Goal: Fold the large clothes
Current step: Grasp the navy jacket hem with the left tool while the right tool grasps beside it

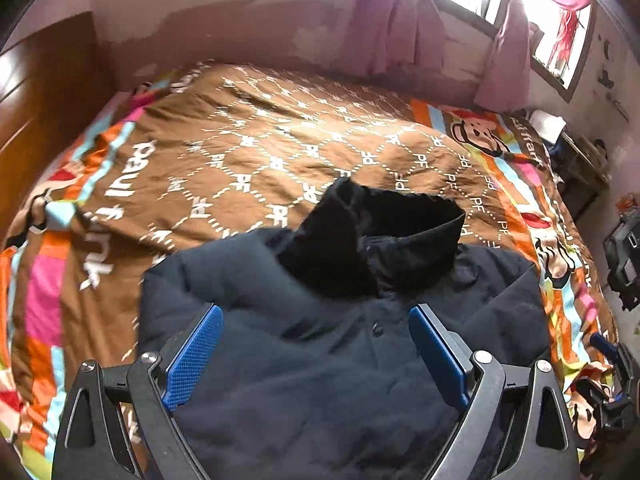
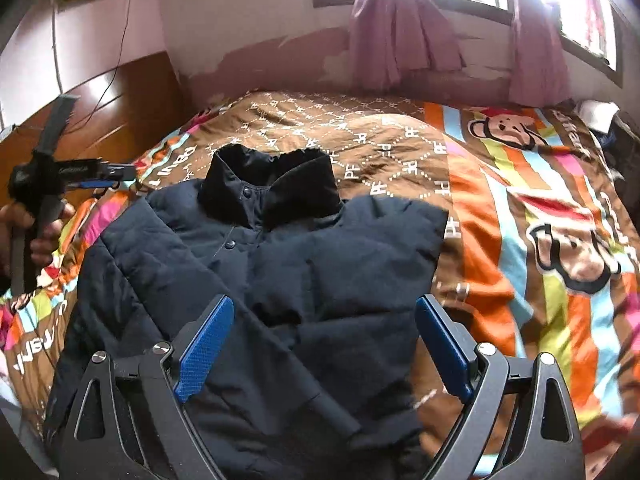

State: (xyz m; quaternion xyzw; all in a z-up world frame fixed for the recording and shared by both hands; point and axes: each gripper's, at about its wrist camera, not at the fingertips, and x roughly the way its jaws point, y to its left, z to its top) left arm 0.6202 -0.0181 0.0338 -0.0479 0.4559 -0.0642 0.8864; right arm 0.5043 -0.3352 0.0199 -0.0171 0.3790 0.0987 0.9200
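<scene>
A dark puffy jacket (image 2: 256, 280) is lying on the bed (image 2: 500, 240). Both hand-held grippers, left (image 1: 316, 356) and right (image 2: 324, 348), are being held spread, empty. Slippery padding is likely being pinched too thinly, undoing folds.

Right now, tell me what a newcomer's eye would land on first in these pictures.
A dark navy puffer jacket with a raised black collar lies spread face up on the bed, snaps closed. Under it glares a brown bedspread with white lettering and bright striped cartoon-monkey borders. Both blue-padded grippers, left and right, hang open over the jacket, holding nothing.
</scene>
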